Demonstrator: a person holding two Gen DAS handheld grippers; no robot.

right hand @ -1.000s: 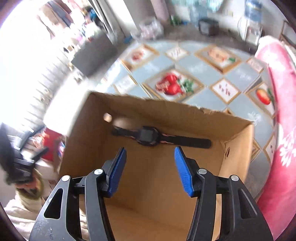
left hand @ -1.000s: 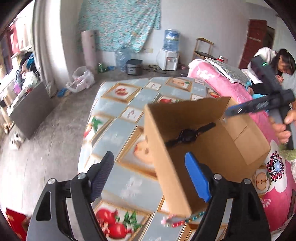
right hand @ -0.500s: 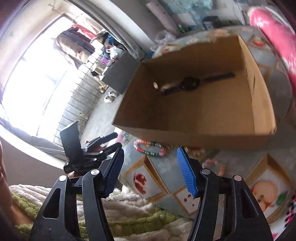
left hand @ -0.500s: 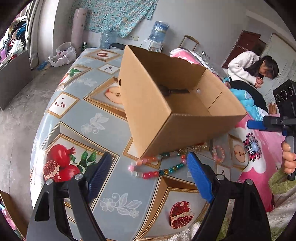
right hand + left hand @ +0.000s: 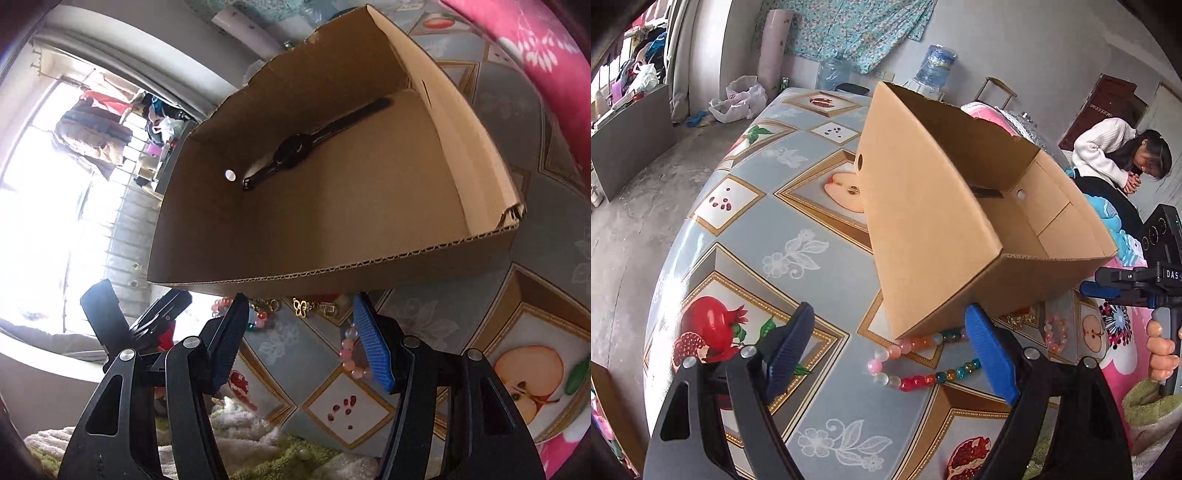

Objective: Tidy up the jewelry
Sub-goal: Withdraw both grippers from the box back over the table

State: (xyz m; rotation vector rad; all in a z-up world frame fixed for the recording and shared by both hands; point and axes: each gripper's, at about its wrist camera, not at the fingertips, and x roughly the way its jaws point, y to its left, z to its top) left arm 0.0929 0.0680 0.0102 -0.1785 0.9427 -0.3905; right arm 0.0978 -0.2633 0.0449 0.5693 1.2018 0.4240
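change: a second back both my cameras were right over the cardboard box [image 5: 934, 236]; now they look at it from the near side, and beads show on the table.
left gripper [image 5: 890, 354]: angled down at the table, jaws wide apart, nothing between the pads; multicolour bead necklace [image 5: 923, 373] lies just ahead of them.
right gripper [image 5: 299, 339]: tilted down toward the near box wall, jaws just widened, parted and empty; a hand [image 5: 1161, 354] holds its grip.
box: open top, standing on the fruit-print tablecloth [image 5: 746, 236]; black wristwatch [image 5: 295, 151] lies flat on its floor.
loose pieces: pink bead bracelet [image 5: 349, 354] beside my right pad, gold butterfly charm [image 5: 301, 306] against the box foot.
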